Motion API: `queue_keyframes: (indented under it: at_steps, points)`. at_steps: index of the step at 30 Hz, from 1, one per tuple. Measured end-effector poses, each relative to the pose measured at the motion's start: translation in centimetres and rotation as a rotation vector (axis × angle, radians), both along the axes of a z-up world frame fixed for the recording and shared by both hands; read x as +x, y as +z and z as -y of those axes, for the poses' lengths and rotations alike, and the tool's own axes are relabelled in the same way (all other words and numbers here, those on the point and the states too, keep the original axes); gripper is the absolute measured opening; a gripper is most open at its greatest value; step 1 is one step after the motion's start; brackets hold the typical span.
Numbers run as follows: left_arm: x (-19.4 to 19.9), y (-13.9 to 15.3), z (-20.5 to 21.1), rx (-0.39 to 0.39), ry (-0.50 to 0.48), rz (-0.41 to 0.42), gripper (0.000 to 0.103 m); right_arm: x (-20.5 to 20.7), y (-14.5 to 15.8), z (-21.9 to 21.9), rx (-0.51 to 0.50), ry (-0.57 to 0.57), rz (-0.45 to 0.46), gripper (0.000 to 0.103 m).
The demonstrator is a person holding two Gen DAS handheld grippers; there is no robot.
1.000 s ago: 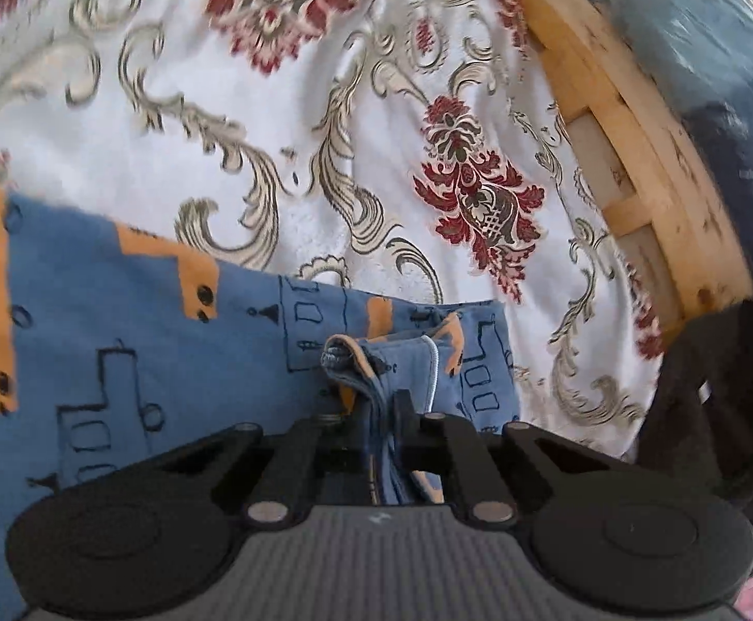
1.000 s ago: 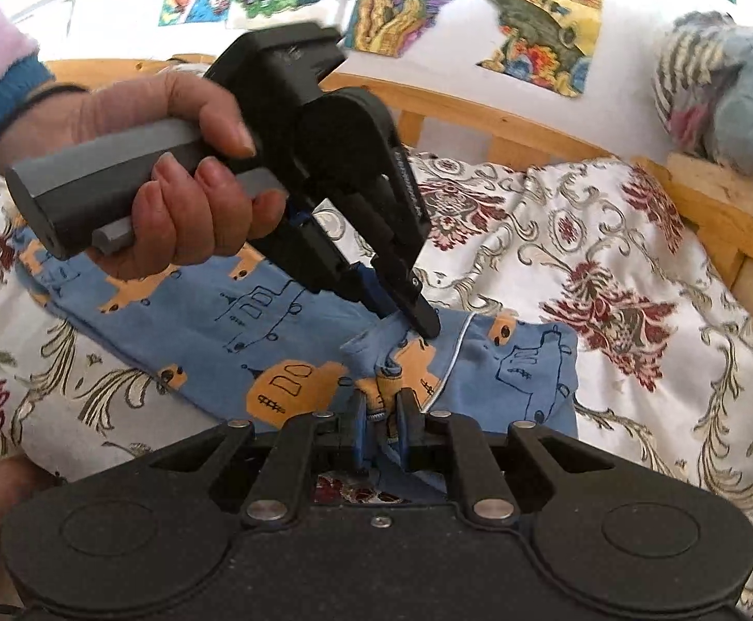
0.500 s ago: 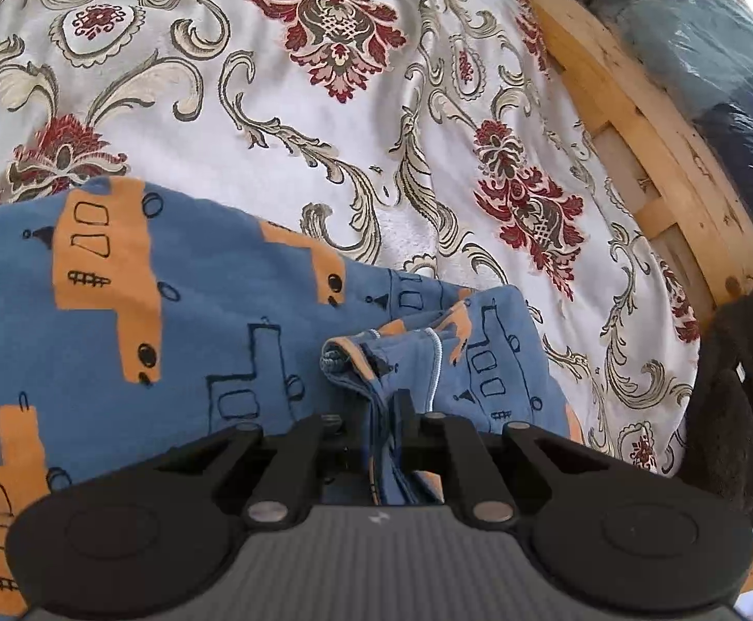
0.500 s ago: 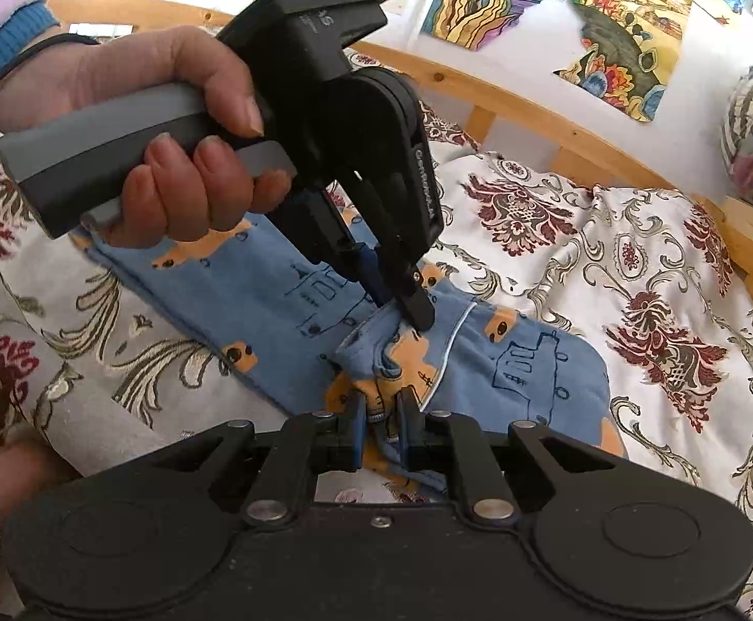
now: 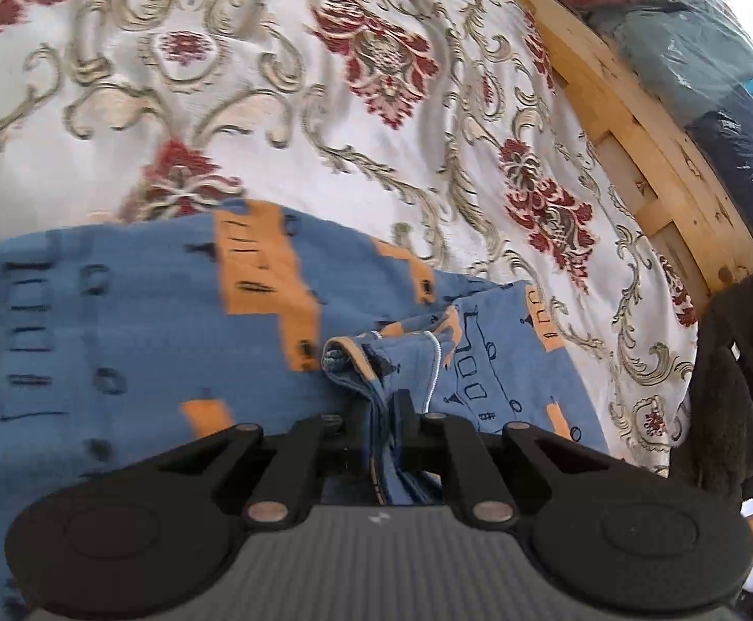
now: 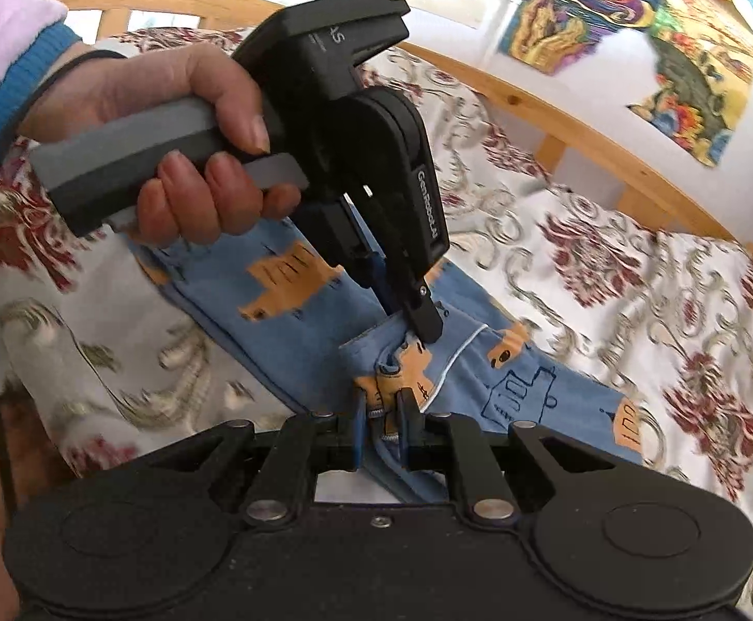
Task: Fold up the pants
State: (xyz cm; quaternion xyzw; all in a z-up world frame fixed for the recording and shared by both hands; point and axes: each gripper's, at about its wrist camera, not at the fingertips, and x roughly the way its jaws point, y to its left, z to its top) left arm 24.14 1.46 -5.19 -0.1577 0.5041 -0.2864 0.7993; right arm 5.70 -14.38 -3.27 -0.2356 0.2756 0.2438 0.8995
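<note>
Blue pants (image 5: 133,341) printed with orange vehicles lie on a floral bedspread (image 5: 252,103). My left gripper (image 5: 379,406) is shut on a bunched edge of the pants near the white drawstring (image 5: 434,362). In the right wrist view the pants (image 6: 304,305) stretch away to the left, and my right gripper (image 6: 379,403) is shut on the same bunched edge. The left gripper (image 6: 423,323), held by a hand (image 6: 180,134), pinches the fabric just beyond my right fingertips. The cloth between both grippers is lifted a little off the bed.
A wooden bed rail (image 5: 650,155) runs along the right, with bagged folded textiles (image 5: 697,52) behind it. Dark fabric (image 5: 738,388) hangs at the far right. In the right wrist view the wooden rail (image 6: 557,108) backs the bed below colourful drawings (image 6: 625,15) on the wall.
Both grippers have carried the pinched edge of the pants along over the pants leg. More of the blue leg now fills the left wrist view. Both grips have held.
</note>
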Motion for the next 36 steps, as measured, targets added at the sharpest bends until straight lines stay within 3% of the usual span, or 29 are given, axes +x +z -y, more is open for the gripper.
queue_keyframes:
  at_steps: [11,15,18,21,24,25,29,32,36]
  points:
    - [-0.1,-0.2,-3.6,0.001,0.006,-0.001,0.01,0.8,-0.2,-3.8,-0.005,0.067,-0.052,0.014]
    - [0.0,-0.7,-4.2,-0.024,0.014,-0.02,0.016,0.8,-0.7,-4.0,-0.007,0.068,-0.071,0.018]
    - [-0.6,-0.2,-5.0,-0.026,0.034,-0.017,0.024,0.6,-0.3,-3.5,0.006,0.069,-0.077,0.032]
    - [-2.2,1.1,-6.1,0.002,0.081,0.032,0.036,0.0,1.1,-2.0,0.039,0.056,-0.06,0.039]
    - [-4.3,2.2,-6.4,-0.023,0.09,0.081,0.038,0.1,2.5,0.6,0.053,-0.024,-0.006,0.056]
    - [-4.8,2.4,-6.1,-0.036,0.084,0.09,0.039,0.4,2.8,1.5,0.057,-0.067,0.008,0.058]
    - [-6.1,2.4,-3.8,-0.083,0.025,0.113,0.04,3.5,2.3,4.7,0.037,-0.235,0.015,0.058]
    - [-6.3,1.6,-2.1,-0.084,-0.013,0.098,0.041,5.5,1.9,6.0,0.067,-0.296,-0.005,0.053]
    - [-6.4,0.2,-1.8,-0.063,-0.001,0.07,0.039,7.2,0.5,6.7,0.113,-0.312,-0.075,0.033]
